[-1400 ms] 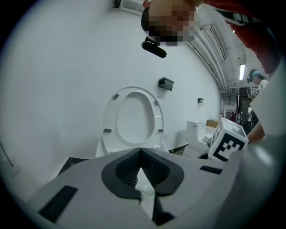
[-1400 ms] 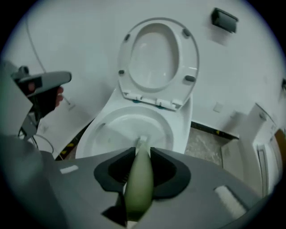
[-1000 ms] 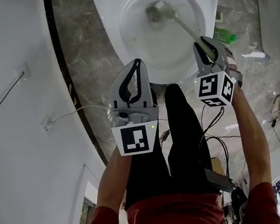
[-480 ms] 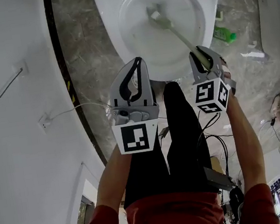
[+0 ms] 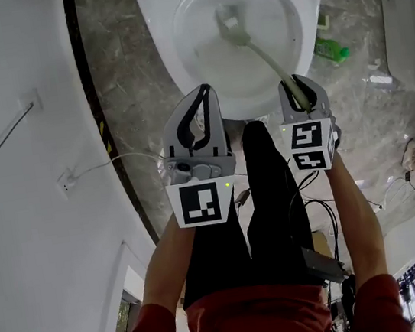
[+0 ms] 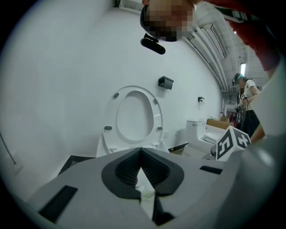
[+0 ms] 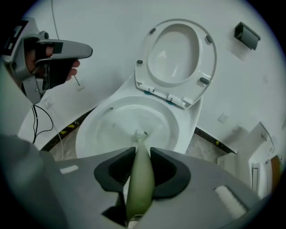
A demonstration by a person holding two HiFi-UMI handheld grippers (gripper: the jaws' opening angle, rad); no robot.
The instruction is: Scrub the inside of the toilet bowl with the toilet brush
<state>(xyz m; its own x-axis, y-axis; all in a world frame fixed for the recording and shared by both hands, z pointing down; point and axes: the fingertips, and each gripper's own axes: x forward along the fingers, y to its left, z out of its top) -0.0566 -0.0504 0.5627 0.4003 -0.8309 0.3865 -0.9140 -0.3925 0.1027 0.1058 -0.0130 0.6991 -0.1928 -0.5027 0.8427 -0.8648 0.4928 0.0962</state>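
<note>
The white toilet bowl [image 5: 177, 65] stands at the top of the head view, its seat and lid [image 7: 176, 53] raised against the wall. A pale green toilet brush [image 5: 264, 52] reaches from my right gripper [image 5: 300, 89] down into the bowl, its bristle head [image 5: 230, 22] near the back wall of the basin. The right gripper is shut on the brush handle [image 7: 139, 179], which runs between its jaws toward the brush head [image 7: 140, 133]. My left gripper [image 5: 199, 108] hangs before the bowl's front rim, shut with nothing in it; its closed jaws [image 6: 141, 167] point at the raised seat [image 6: 132, 116].
A white wall [image 5: 20, 151] runs along the left with a socket and cable [image 5: 67, 182]. A green bottle [image 5: 332, 50] lies on the marble floor right of the toilet. Cables [image 5: 319, 214] trail by my legs. Another toilet [image 6: 210, 132] stands off to the right.
The brush head has shifted within the bowl toward the back-left. My right gripper has moved left and slightly down, closer to the front rim. The left gripper has stayed put.
</note>
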